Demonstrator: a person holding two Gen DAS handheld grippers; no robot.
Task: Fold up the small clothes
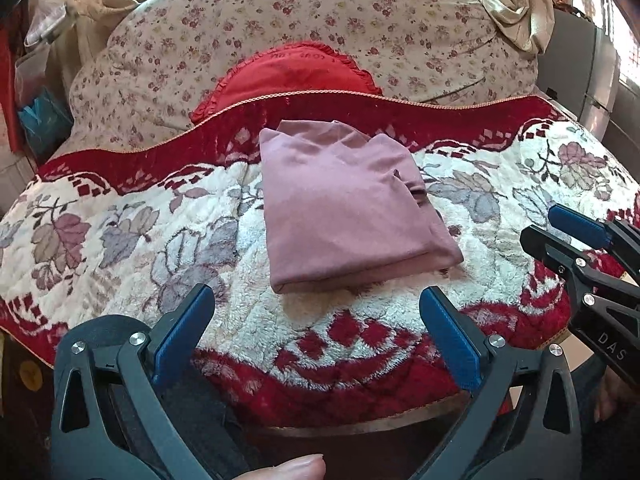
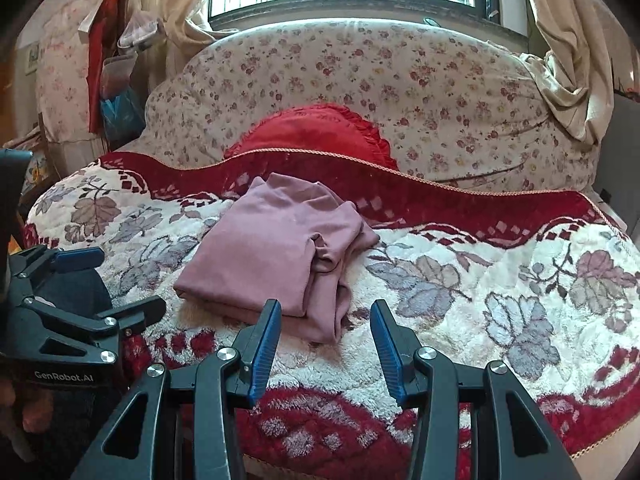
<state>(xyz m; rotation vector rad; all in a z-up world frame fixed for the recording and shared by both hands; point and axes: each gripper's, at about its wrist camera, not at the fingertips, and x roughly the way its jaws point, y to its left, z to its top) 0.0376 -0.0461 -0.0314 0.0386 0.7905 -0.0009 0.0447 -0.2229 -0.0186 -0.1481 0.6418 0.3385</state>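
Observation:
A mauve-pink garment (image 1: 344,208) lies folded into a rough rectangle on the red and white leaf-patterned blanket (image 1: 120,240). In the right wrist view the same garment (image 2: 272,252) shows its layered folds at its right edge. My left gripper (image 1: 318,296) hovers just short of the garment's near edge, jaws wide open with nothing between them. My right gripper (image 2: 325,312) stands open near the garment's near right corner, and its blue pads (image 2: 267,344) touch no cloth. Each gripper shows in the other's view: the right gripper (image 1: 560,228) at the right edge, the left gripper (image 2: 116,284) at the left.
A red frilled cushion (image 1: 296,72) and a large floral quilt (image 1: 320,20) lie behind the blanket. Beige curtains (image 2: 560,60) hang by the window. Bags and clutter (image 2: 116,92) hang at the left. The blanket's front edge (image 1: 360,420) drops off close to the grippers. A fingertip (image 1: 288,468) shows at the bottom.

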